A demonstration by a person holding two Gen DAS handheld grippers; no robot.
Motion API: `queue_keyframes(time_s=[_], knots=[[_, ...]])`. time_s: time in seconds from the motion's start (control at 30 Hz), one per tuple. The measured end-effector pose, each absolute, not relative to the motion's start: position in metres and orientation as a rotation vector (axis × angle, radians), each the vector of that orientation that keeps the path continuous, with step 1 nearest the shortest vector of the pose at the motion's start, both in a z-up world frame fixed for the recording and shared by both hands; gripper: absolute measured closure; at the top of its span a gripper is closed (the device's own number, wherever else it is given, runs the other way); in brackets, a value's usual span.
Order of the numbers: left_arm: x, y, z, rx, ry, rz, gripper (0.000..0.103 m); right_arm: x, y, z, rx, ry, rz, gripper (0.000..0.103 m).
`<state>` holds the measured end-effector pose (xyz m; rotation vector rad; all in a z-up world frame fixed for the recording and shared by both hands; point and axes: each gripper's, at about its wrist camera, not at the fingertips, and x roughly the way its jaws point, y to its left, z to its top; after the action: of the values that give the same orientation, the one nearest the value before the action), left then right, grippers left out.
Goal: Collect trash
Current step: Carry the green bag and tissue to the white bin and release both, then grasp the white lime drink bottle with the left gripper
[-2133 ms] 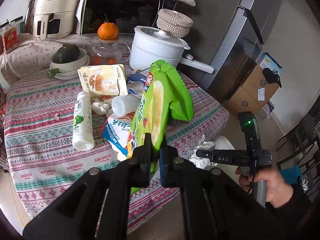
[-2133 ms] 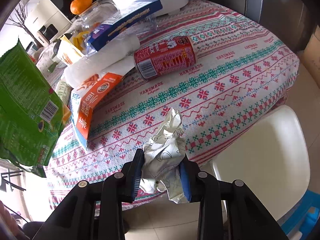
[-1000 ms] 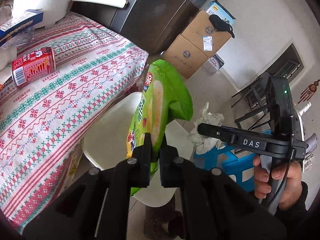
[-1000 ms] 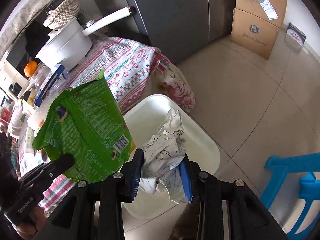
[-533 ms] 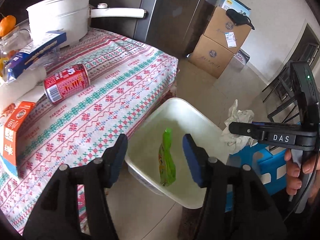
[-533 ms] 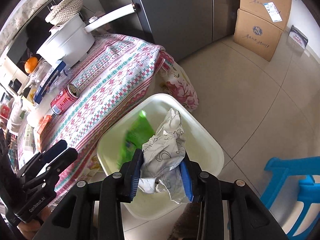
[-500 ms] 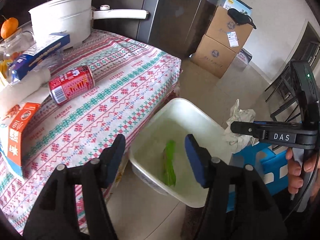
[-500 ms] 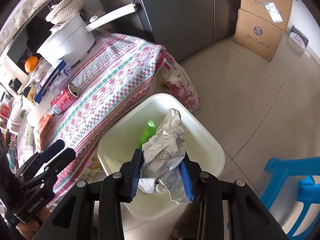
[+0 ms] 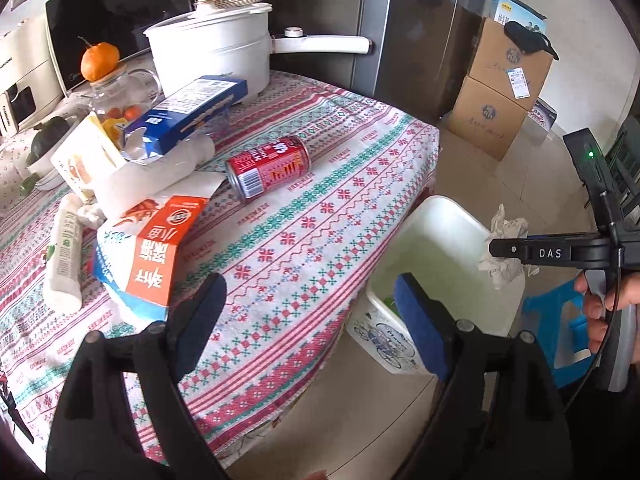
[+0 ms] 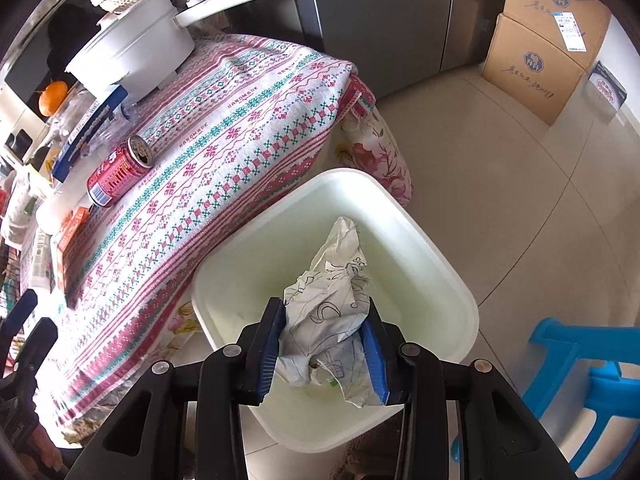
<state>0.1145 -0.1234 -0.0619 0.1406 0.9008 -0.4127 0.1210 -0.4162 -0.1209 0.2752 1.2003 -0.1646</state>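
My right gripper (image 10: 324, 344) is shut on a crumpled white paper (image 10: 332, 304) and holds it over the white bin (image 10: 448, 268) on the floor beside the table. It also shows in the left wrist view (image 9: 505, 245), with the paper (image 9: 506, 226) above the bin (image 9: 448, 216). My left gripper (image 9: 308, 316) is open and empty over the table's edge. A sliver of the green snack bag (image 9: 390, 301) lies in the bin. A red can (image 9: 269, 168) lies on its side on the patterned tablecloth (image 9: 320, 208). An orange and blue carton (image 9: 154, 256) and a white bottle (image 9: 64, 256) lie nearer.
A white pot (image 9: 212, 44), a blue box (image 9: 188, 114), a glass jar with an orange (image 9: 100, 60) and a microwave stand at the back of the table. Cardboard boxes (image 9: 500, 92) sit by the grey fridge (image 9: 412, 20). A blue stool (image 10: 576, 376) stands right of the bin.
My left gripper opened and dropped the green snack bag into the bin, then swung back toward the table. My right gripper has stayed over the bin, still holding the paper.
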Motion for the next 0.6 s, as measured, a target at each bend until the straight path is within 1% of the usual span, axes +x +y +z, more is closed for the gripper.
queue_keyframes(time_s=[0.17,0.23,0.33,0.6], knots=[[0.109,-0.106,-0.055,0.141,0.884,-0.386,0.014,0.126,-0.412,-0.121,0.305,1.19,-0.162,0.055],[0.108,-0.101,-0.053,0.141,0.877,-0.379,0.013,0.127,-0.409,-0.119,0.318,1.18,-0.151,0.046],[0.106,-0.094,-0.05,0.149,0.864,-0.368,0.012,0.128,-0.402,-0.114,0.312,1.167,-0.141,0.039],[0.105,-0.075,-0.046,0.144,0.863,-0.343,0.012,0.13,-0.379,-0.104,0.282,1.148,-0.111,0.036]])
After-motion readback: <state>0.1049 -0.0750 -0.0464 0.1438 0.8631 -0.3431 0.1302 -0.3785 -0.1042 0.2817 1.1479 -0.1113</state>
